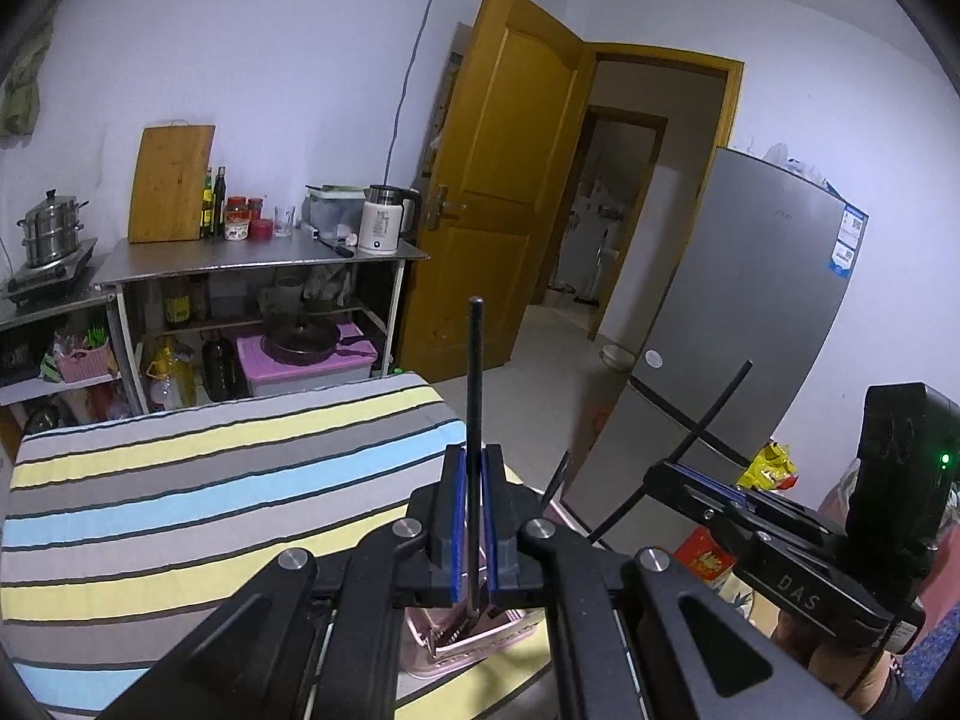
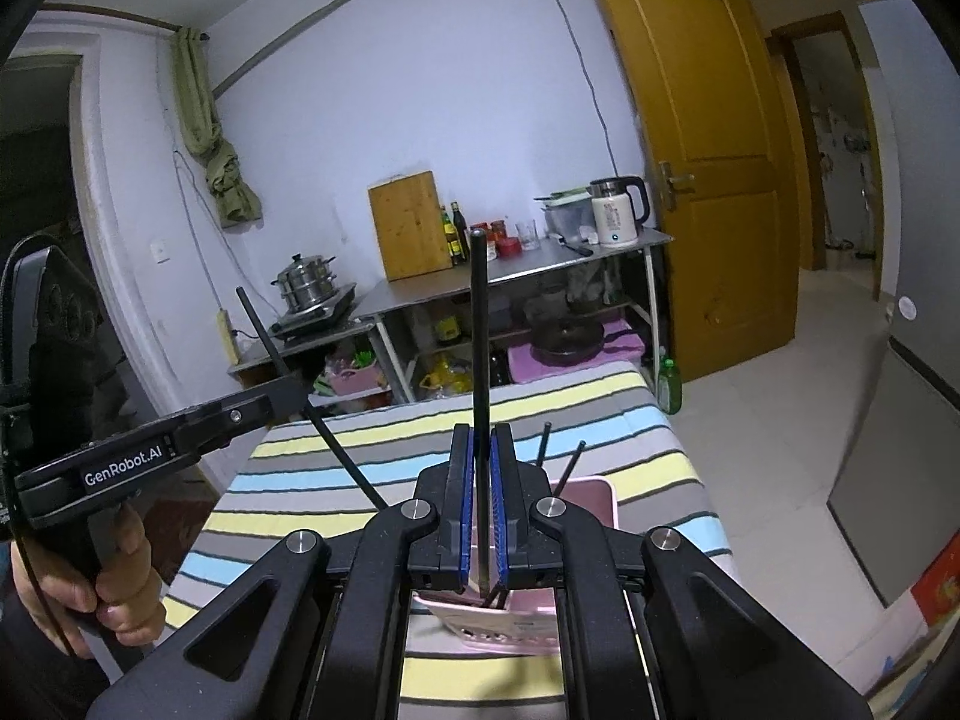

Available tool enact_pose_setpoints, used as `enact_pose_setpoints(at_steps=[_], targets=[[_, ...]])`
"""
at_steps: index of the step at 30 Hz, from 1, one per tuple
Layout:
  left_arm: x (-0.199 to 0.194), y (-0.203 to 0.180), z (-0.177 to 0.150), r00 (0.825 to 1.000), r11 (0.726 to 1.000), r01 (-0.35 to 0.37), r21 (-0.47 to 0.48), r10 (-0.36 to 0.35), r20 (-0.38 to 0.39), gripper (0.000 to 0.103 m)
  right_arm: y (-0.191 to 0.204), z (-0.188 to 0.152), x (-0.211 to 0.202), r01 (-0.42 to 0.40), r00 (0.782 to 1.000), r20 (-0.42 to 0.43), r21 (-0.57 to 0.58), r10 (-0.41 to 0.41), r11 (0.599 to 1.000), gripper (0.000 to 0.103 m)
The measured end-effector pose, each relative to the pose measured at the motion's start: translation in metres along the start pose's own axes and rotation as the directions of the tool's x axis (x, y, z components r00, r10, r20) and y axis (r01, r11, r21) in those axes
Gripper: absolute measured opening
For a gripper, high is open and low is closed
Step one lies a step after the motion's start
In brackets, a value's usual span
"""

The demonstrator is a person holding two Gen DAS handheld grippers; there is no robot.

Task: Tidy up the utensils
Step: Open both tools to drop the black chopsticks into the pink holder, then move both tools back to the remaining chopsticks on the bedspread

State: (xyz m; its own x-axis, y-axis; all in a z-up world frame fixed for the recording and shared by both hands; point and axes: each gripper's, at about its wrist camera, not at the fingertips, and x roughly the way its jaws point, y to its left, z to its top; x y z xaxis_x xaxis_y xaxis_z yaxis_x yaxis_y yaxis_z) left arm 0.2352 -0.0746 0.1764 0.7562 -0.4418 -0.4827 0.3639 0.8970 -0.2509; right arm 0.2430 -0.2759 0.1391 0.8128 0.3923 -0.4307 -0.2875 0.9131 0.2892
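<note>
My left gripper point(image 1: 474, 450) is shut on a black chopstick point(image 1: 475, 372) that stands upright between the blue pads. Its lower end reaches into a pink basket point(image 1: 480, 648) under the jaws. My right gripper point(image 2: 481, 429) is shut on a second black chopstick point(image 2: 479, 330), also upright, above the pink basket point(image 2: 591, 498), where two more chopsticks point(image 2: 545, 447) lean. In the left wrist view the right gripper point(image 1: 666, 468) appears at the right with its chopstick point(image 1: 720, 396) slanting. In the right wrist view the left gripper point(image 2: 294, 384) holds its slanting chopstick point(image 2: 264, 327).
The basket rests on a table with a striped cloth point(image 1: 180, 510). Behind it stand a metal shelf point(image 1: 258, 258) with a kettle, jars and a cutting board, and a steamer pot point(image 1: 51, 228) on a stove. A grey fridge point(image 1: 750, 312) and an open yellow door point(image 1: 504, 180) are to the right.
</note>
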Motion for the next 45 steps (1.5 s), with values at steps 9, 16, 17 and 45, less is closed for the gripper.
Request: enact_pose_setpoints(at_steps=[9,16,17,45], targets=[[0.033,0.02,-0.021,0.998,1.0,-0.004,-0.025,0.002,-0.061,0.005,-0.006,-0.024,0.031,0.007,0.997,-0.071,0.019,-0.005,1.0,0.005],[0.052,0.029,-0.039,0.993,1.0,-0.013,-0.025,0.01,-0.113,0.005,-0.008,-0.043,0.051,0.012,0.991,-0.133,0.022,-0.009,1.0,0.005],[0.054,0.029,-0.041,0.993,1.0,-0.012,-0.025,0.009,-0.12,0.005,-0.01,-0.044,0.053,0.013,0.99,-0.139,0.023,-0.01,1.0,0.005],[0.009,0.036,-0.064,0.996,0.997,-0.03,-0.065,0.025,-0.082,0.012,-0.009,-0.054,0.028,0.014,0.989,-0.147,0.039,-0.008,0.999,0.016]])
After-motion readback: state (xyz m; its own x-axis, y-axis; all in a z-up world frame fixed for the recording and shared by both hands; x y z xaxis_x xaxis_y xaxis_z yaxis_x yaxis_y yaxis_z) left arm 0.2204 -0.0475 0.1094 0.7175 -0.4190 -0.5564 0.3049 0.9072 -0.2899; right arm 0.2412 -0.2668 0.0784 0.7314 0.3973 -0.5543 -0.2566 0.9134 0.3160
